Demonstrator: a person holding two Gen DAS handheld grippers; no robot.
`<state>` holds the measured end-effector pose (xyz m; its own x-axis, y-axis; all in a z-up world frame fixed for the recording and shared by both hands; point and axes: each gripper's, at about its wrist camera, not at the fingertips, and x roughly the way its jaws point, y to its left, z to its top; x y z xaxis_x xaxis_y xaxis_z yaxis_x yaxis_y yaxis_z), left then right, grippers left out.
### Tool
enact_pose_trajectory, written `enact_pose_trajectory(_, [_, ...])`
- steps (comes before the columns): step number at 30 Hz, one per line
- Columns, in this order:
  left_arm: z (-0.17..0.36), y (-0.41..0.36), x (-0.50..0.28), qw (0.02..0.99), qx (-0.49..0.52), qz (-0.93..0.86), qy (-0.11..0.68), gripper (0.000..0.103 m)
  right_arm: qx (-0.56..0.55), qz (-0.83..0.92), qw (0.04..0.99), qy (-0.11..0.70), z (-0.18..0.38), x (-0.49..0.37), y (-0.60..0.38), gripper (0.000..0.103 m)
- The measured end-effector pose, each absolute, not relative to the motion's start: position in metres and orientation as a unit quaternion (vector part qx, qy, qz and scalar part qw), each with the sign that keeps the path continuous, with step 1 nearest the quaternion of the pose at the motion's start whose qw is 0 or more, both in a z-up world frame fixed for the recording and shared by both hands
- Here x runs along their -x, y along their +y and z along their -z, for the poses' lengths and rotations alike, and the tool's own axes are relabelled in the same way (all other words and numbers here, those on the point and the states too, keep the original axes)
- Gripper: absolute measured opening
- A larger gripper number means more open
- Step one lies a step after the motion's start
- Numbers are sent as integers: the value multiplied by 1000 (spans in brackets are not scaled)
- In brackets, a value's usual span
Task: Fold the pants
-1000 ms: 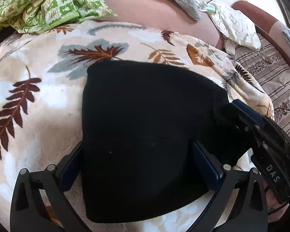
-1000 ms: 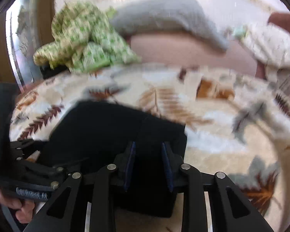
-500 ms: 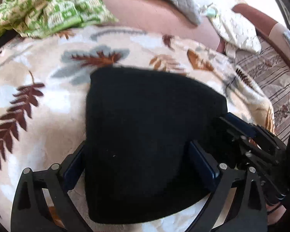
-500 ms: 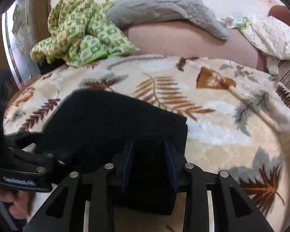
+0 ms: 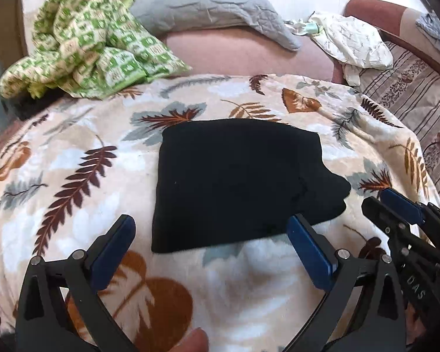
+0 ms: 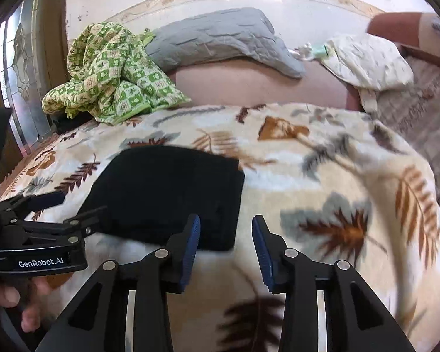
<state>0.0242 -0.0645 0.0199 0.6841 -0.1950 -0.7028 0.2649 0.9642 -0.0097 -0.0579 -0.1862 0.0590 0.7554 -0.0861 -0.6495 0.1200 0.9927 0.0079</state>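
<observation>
Folded black soft-knit pants (image 5: 237,182) lie limp on leaf-print fleece blanket (image 5: 73,176); left gripper (image 5: 211,234) spread, right gripper (image 6: 226,234) opening, both empty; likely light, best pinched at near edge.

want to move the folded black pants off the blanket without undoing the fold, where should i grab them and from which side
Probably the near edge of the black pants, from the side where both grippers are. The bundle lies flat on the leaf blanket, its layers stacked along that edge. Both the left gripper and the right gripper are empty, the right's jaws opening, so pinching all layers there with both should keep the fold.
</observation>
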Motion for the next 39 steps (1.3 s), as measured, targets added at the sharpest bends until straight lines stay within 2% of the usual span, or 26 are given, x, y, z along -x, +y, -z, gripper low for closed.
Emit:
enact_pose_trajectory(7, [-13, -73, -18, 911, -57, 133, 385, 103, 19, 60, 939, 337, -56, 60, -171, 38])
enact_pose_trajectory(39, [-13, -70, -20, 913, -58, 129, 383, 103, 24, 61, 940, 335, -53, 56, -170, 38])
